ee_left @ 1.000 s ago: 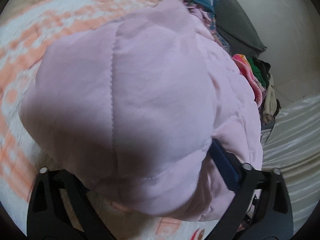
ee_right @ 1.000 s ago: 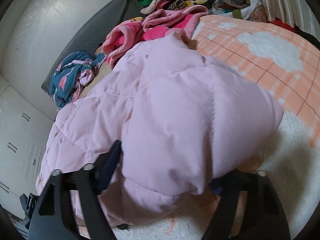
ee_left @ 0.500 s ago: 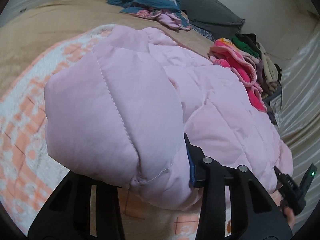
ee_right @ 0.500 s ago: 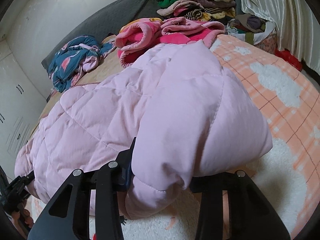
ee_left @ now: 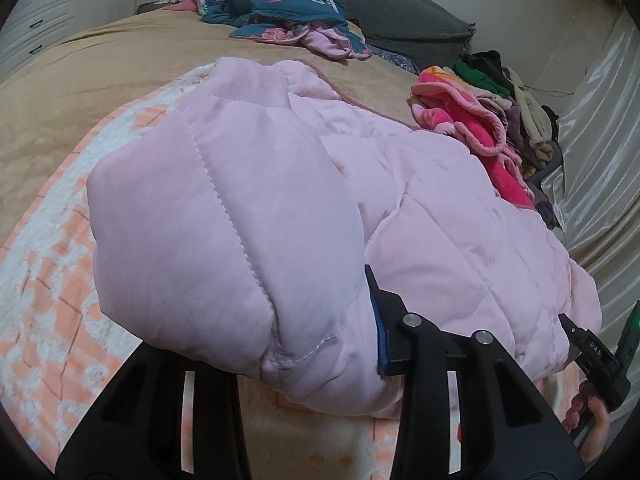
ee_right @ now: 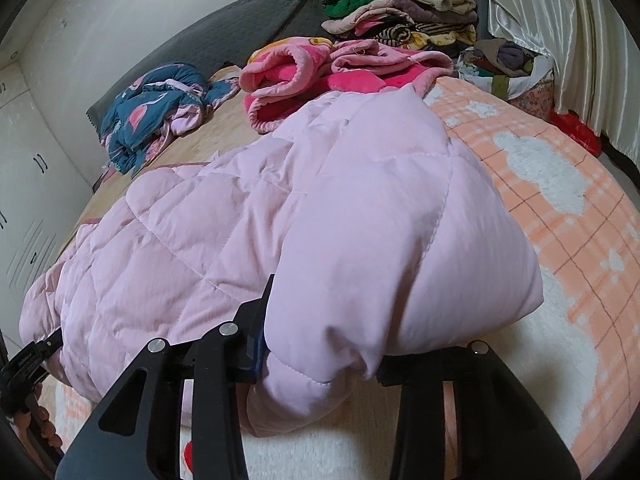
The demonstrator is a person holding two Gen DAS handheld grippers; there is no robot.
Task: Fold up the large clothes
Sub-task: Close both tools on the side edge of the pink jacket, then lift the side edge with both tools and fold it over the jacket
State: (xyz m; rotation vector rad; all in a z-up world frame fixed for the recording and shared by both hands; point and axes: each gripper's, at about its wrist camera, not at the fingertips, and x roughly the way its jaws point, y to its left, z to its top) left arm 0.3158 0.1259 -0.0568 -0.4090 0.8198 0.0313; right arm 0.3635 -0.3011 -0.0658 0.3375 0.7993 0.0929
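My left gripper [ee_left: 280, 344] and right gripper [ee_right: 320, 344] each pinch a puffy fold of the soft pink quilted coat [ee_left: 440, 216].

The left gripper [ee_left: 316, 344] pinches a fold of the pink quilted jacket [ee_left: 280, 216] (over an orange-checked blanket [ee_left: 48, 300]).

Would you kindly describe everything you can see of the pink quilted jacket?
The pink quilted jacket is pale pink, puffy and stitched in diamond-shaped panels, with a darker mauve trim along its far edge. It lies spread across the orange-and-white blanket on the bed, its far end against a bright pink fleece garment. The left gripper and the right gripper each clamp a bulging fold at its near edge.
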